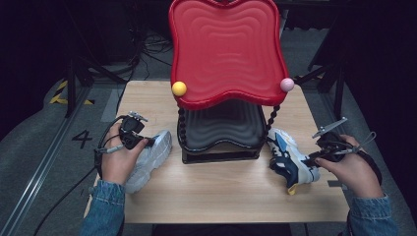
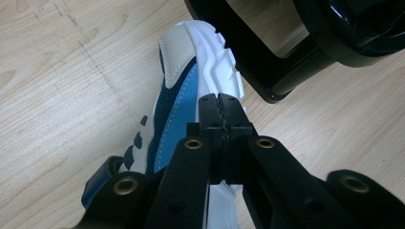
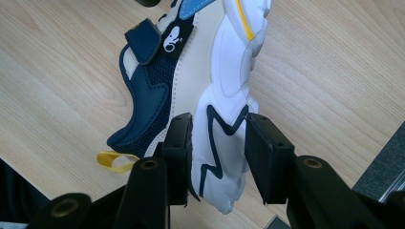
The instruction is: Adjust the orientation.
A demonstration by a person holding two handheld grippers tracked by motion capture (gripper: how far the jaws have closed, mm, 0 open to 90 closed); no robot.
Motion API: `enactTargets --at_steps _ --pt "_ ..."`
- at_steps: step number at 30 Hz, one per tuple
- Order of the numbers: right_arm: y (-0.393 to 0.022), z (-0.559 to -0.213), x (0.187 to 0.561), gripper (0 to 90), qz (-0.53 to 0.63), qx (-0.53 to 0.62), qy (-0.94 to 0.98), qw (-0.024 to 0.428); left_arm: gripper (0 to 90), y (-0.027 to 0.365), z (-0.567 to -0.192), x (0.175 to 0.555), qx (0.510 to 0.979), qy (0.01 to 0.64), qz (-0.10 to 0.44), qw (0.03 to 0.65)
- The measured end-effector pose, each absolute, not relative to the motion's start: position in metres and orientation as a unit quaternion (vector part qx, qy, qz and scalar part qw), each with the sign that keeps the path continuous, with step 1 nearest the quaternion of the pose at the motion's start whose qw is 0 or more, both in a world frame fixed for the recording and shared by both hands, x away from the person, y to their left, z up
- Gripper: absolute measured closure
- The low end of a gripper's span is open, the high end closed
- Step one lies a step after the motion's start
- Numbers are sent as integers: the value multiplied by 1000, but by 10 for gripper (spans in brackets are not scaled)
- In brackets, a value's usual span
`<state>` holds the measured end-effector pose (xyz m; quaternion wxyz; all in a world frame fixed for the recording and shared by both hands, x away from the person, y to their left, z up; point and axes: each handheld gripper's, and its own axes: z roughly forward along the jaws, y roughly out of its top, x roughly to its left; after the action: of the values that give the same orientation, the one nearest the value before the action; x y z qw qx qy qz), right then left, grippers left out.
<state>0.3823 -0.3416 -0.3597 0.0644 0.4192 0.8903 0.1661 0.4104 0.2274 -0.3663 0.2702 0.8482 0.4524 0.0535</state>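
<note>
Spreading beneath both grippers, the pale wooden worktop (image 1: 221,196) carries a two-level stand between them: a red wavy tray (image 1: 226,49) on top and a black tray (image 1: 221,128) under it, beyond and to the inside of each pair of jaws. The left shoe (image 1: 152,152) lies just left of the stand, with the left gripper (image 1: 145,141) on it and the left hand (image 1: 118,162) around that gripper. In the left gripper view the left gripper's jaws (image 2: 220,102) are pressed tight together, nothing visible between them. Their tips sit over the white sole edge of the shoe (image 2: 179,90), whose toe points ahead of them toward the black base. The right shoe (image 1: 290,157) lies on its side just right of the stand, with the right gripper (image 1: 307,160) at its heel end, held by the right hand (image 1: 349,169). In the right gripper view the jaws (image 3: 215,138) stand partly open astride the heel of the white sole (image 3: 224,95); both pads lie close against it, but whether they press I cannot tell. A yellow ball (image 1: 179,88) and a pink ball (image 1: 287,84) sit at the red tray's front corners, well ahead of the jaws. A small yellow loop (image 3: 114,161) sticks out of the heel, just left of the right jaws.
</note>
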Motion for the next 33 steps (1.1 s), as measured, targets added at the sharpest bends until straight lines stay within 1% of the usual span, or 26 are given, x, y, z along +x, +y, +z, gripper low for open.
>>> enactTargets --at_steps 9,15,20,24,27,33 --pt "-340 -359 382 638 166 418 891 63 897 217 -364 405 854 444 54 266" --pt "-341 -357 380 636 170 417 891 66 892 205 -363 399 862 432 44 263" --pt "-344 -354 379 635 175 416 890 68 878 190 -363 392 873 419 37 247" --pt "-344 -354 379 634 176 416 890 70 880 181 -364 389 878 413 37 240" --pt "-342 -353 381 633 177 414 890 68 896 172 -367 387 884 402 26 236" --pt "-338 -354 383 630 177 406 894 67 885 164 -366 381 886 406 50 217"
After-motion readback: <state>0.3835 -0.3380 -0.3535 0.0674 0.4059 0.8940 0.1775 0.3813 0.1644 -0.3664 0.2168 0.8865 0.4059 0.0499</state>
